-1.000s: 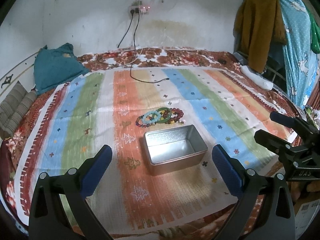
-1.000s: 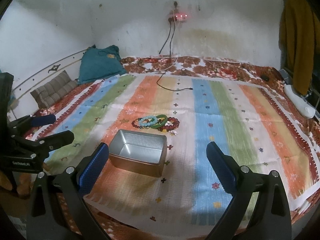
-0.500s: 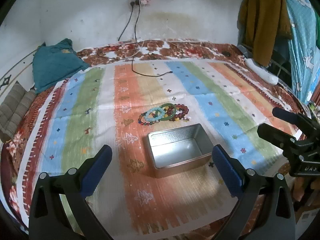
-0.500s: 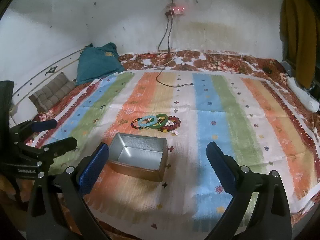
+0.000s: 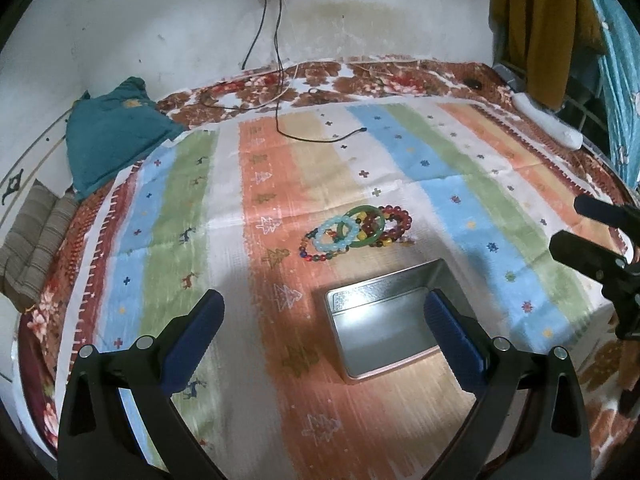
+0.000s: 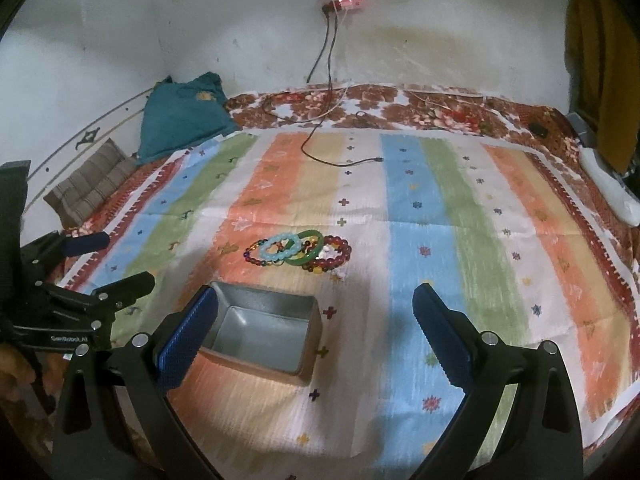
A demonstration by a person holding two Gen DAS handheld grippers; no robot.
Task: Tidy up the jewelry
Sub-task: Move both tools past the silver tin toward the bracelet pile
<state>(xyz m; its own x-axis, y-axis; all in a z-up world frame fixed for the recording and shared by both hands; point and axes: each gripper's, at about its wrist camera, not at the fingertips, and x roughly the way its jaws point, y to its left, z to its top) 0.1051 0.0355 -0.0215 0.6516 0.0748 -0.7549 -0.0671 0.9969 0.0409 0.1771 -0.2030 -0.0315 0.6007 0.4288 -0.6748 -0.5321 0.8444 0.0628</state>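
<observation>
The tin box [image 5: 390, 326] is bare metal, its floor shining under the light. Just beyond it lie glossy beaded bracelets [image 5: 356, 232] – one a smooth green bangle [image 6: 306, 250]. Under the box, the striped cloth [image 6: 460, 220] looks matt and coarsely woven.

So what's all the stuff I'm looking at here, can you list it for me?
Bracelets: four overlapping; light blue beaded, green bangle, dark red beaded, multicoloured beaded; on the mat beyond the tin.
Metal tin: one, silver, open and empty, on the orange stripe.
Striped mat: one, pastel stripes, over the floral bedspread.
Teal pillow: one, far left by the wall.
Striped cushion: one, brown-grey, left edge.
Black cable: one, hanging from the wall socket onto the mat.
White power strip: one, right edge.
Hanging clothes: mustard and blue, far right.
Left gripper: black with blue pads, open.
Right gripper: same, open.
</observation>
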